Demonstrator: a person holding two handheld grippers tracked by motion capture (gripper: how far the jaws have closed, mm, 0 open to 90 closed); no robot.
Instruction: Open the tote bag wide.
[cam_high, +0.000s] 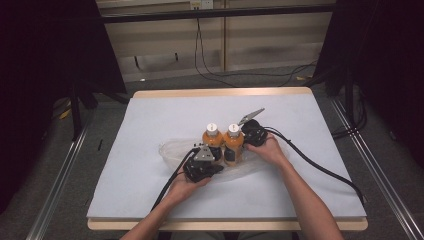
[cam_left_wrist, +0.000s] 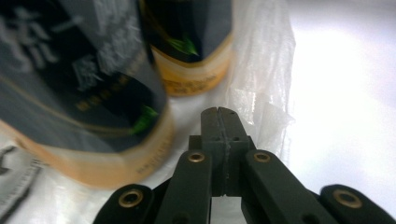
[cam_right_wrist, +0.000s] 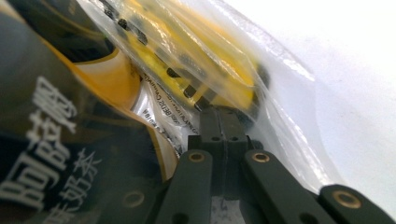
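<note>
Two orange bottles are standing upright side by side near the middle of the worktop (cam_high: 150, 200), which is covered with a pale sheet. The left bottle (cam_high: 212, 137) and the right bottle (cam_high: 233, 141) are touching or almost touching each other, and both have white caps and dark labels. They are standing on a clear plastic bag (cam_high: 172, 149) that is lying crumpled around their bases and spreading to the left.

The left tongs (cam_high: 216, 159) are sitting low beside the left bottle, on its near side, held by the person's left hand (cam_high: 186, 187). In the left gripper view the two black jaws are pressed together, and their tips are lying against the bag's thin film (cam_left_wrist: 261, 79); I cannot tell if a fold of film is caught between them. The bottles' dark labels are rising close on the left there.

The right tongs (cam_high: 246, 141) are sitting just beside the right bottle, held by the right hand (cam_high: 270, 150). In the right gripper view the jaws are also together, with their tips at the bag's film (cam_right_wrist: 280, 93), which is draping over the bottle's yellow lower part. A cable is trailing from each tool toward the near edge of the worktop.
</note>
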